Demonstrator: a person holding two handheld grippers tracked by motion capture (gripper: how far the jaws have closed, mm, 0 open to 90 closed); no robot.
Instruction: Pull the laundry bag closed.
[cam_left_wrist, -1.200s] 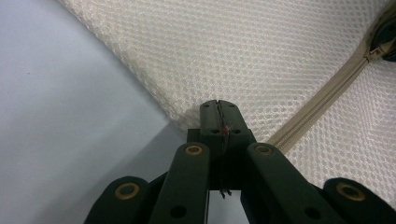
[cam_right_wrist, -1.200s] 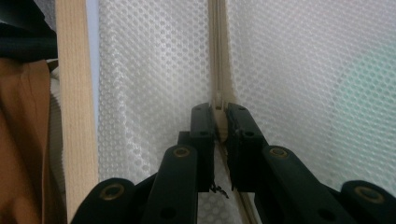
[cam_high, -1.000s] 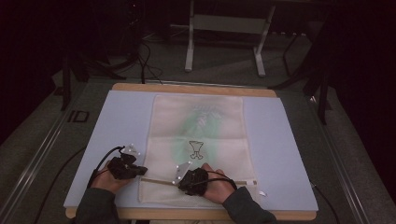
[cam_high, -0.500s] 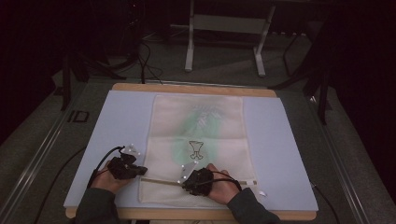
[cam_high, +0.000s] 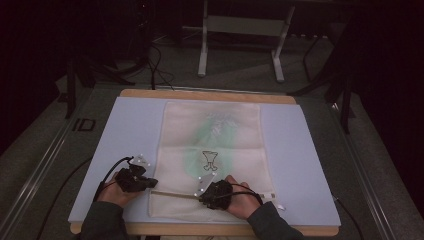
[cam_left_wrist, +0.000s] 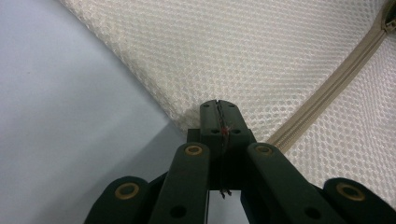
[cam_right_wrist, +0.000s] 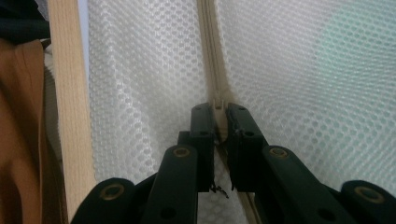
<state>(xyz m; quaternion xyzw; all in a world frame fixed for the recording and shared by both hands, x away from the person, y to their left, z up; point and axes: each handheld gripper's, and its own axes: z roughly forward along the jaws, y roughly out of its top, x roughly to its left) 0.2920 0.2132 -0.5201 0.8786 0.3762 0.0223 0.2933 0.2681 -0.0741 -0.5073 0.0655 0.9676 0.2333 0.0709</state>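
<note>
A cream mesh bag (cam_high: 235, 165) lies flat on the pale blue mat (cam_high: 125, 135), with a green garment (cam_high: 220, 142) showing through it. Its zipper (cam_high: 175, 194) runs along the near edge. My left gripper (cam_high: 151, 184) is shut on the bag's near left corner (cam_left_wrist: 196, 105), just beside the zipper's end (cam_left_wrist: 327, 84). To its right, my right gripper (cam_high: 201, 196) points left along the zipper and is shut on the zipper pull (cam_right_wrist: 218, 103). Mesh (cam_right_wrist: 140, 70) lies on both sides of its jaws.
The mat covers a wooden table whose far edge (cam_high: 205, 95) and near edge (cam_right_wrist: 70, 116) show. Dark floor with cables (cam_high: 155, 65) and a metal stand (cam_high: 240, 25) lies beyond. Black cables trail from my left hand over the mat's edge (cam_high: 102, 182).
The right gripper has edged slightly to the right along the zipper. The left gripper has stayed where it was, and the bag lies the same.
</note>
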